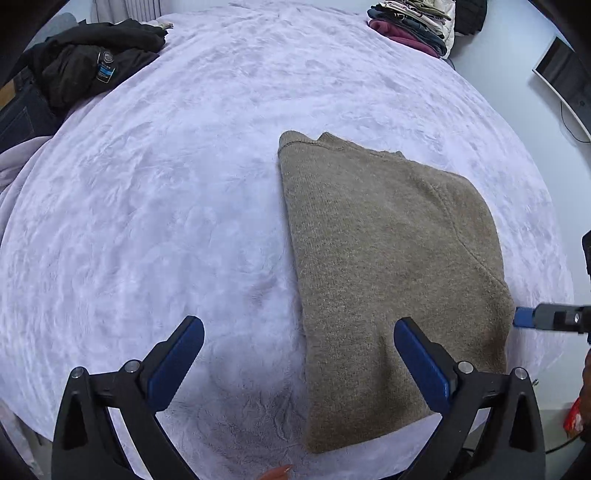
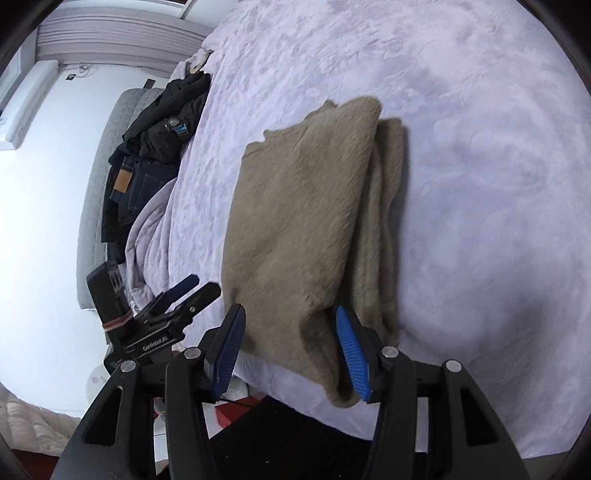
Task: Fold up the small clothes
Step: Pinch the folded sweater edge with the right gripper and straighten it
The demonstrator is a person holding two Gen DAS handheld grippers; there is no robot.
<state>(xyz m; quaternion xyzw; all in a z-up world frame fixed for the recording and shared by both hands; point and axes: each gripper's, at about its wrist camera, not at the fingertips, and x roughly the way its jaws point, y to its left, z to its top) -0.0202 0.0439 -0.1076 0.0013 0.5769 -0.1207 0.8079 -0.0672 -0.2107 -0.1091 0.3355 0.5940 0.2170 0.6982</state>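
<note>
A tan knitted sweater [image 1: 384, 266] lies folded on a pale lilac fleece blanket [image 1: 166, 221] on the bed. My left gripper [image 1: 299, 354] is open and empty, hovering over the sweater's near left edge. In the right wrist view the sweater [image 2: 295, 221] is a long folded stack reaching the bed's near edge. My right gripper [image 2: 291, 350] is open, its jaws on either side of the sweater's near end, not closed on it. A right fingertip [image 1: 522, 317] shows at the sweater's right edge in the left wrist view. The left gripper [image 2: 192, 291] shows at the left in the right wrist view.
A heap of black clothing and dark jeans [image 1: 85, 70] lies at the bed's far left, also in the right wrist view [image 2: 159, 147]. A stack of folded clothes [image 1: 410, 26] sits at the far right corner. A monitor [image 1: 565, 81] stands beyond the bed.
</note>
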